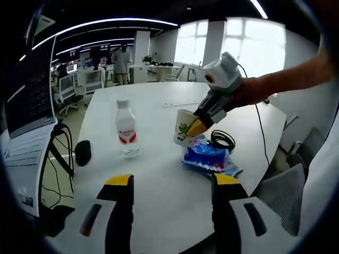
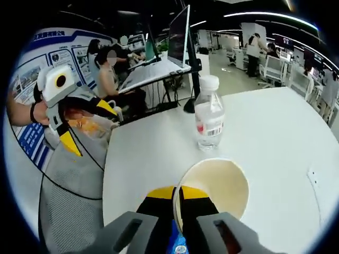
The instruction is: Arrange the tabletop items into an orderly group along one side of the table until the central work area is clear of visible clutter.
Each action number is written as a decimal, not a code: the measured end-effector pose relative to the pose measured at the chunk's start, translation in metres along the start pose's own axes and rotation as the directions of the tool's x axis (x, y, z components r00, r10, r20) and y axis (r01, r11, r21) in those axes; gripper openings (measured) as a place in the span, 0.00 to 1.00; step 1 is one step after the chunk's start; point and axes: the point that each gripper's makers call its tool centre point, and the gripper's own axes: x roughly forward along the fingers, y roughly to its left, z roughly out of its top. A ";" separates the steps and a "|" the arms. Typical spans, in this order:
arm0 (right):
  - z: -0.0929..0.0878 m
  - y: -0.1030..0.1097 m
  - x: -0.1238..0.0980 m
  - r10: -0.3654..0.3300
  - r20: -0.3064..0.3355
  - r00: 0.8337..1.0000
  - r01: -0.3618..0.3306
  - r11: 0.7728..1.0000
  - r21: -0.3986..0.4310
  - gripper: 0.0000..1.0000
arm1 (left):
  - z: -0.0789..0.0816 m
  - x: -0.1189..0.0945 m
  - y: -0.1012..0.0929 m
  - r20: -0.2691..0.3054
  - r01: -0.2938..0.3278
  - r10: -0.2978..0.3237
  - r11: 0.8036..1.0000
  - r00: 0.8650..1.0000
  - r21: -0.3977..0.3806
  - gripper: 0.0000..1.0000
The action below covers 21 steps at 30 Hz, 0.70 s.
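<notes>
In the left gripper view, the left gripper [image 1: 172,182] is standing with its jaws spread wide over bare white table [image 1: 159,211] at the bottom of the frame, gripping nothing. Right of centre, the right gripper [image 1: 197,127] is pinching the rim of a paper cup [image 1: 183,129], which is hanging just above a blue snack packet [image 1: 207,157]. A coiled black cable [image 1: 223,139] is lying just behind the packet. Left of centre, a water bottle [image 1: 126,128] is standing upright, with a small black object [image 1: 82,152] near the table's left edge.

In the right gripper view, the cup is sitting low centre, clamped at its rim, with the bottle standing just beyond it.
</notes>
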 end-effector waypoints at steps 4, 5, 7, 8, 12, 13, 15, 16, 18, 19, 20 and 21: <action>0.005 -0.011 0.014 -0.012 -0.040 0.999 0.009 0.998 -0.058 0.00 | -0.003 0.000 -0.001 0.001 0.004 -0.004 1.000 1.000 -0.010 0.59; 0.006 -0.009 0.017 -0.011 -0.048 0.999 0.008 0.998 -0.068 0.00 | -0.003 0.000 -0.002 0.000 0.004 -0.004 1.000 1.000 -0.010 0.59; 0.005 -0.006 0.023 -0.014 -0.071 0.997 0.008 0.996 -0.091 0.00 | -0.004 0.000 -0.001 0.001 0.004 -0.004 1.000 1.000 -0.012 0.58; 0.003 -0.007 0.028 -0.020 -0.096 0.995 0.009 0.994 -0.113 0.00 | -0.004 0.000 -0.001 0.002 0.003 -0.003 1.000 1.000 -0.015 0.58; -0.001 -0.014 0.041 -0.051 -0.191 0.980 0.005 0.972 -0.234 0.00 | -0.006 -0.001 -0.001 0.002 0.003 -0.003 1.000 1.000 -0.018 0.58; -0.003 -0.017 0.047 -0.051 -0.199 0.979 0.002 0.971 -0.240 0.00 | -0.007 0.000 -0.002 0.001 0.003 -0.003 1.000 1.000 -0.021 0.58; -0.002 -0.016 0.054 -0.054 -0.211 0.976 -0.001 0.967 -0.254 0.00 | -0.008 0.000 -0.002 0.003 0.003 -0.003 1.000 1.000 -0.024 0.58; -0.001 -0.016 0.057 -0.058 -0.217 0.975 -0.001 0.966 -0.259 0.00 | -0.007 0.000 -0.003 0.003 0.003 -0.003 1.000 1.000 -0.025 0.58; -0.003 -0.021 0.062 -0.077 -0.246 0.966 -0.001 0.953 -0.302 0.00 | -0.007 0.000 -0.004 0.003 0.004 -0.004 1.000 1.000 -0.023 0.58; -0.005 -0.025 0.069 -0.079 -0.254 0.964 -0.006 0.949 -0.316 0.00 | -0.008 0.000 -0.004 0.001 0.004 -0.004 1.000 1.000 -0.020 0.58; -0.005 -0.027 0.075 -0.080 -0.252 0.964 -0.004 0.948 -0.318 0.00 | -0.009 0.000 -0.004 0.000 0.004 -0.004 1.000 1.000 -0.021 0.58; -0.004 -0.026 0.075 -0.081 -0.254 0.964 -0.004 0.948 -0.318 0.00 | -0.009 0.000 -0.005 -0.002 0.005 -0.005 1.000 1.000 -0.022 0.58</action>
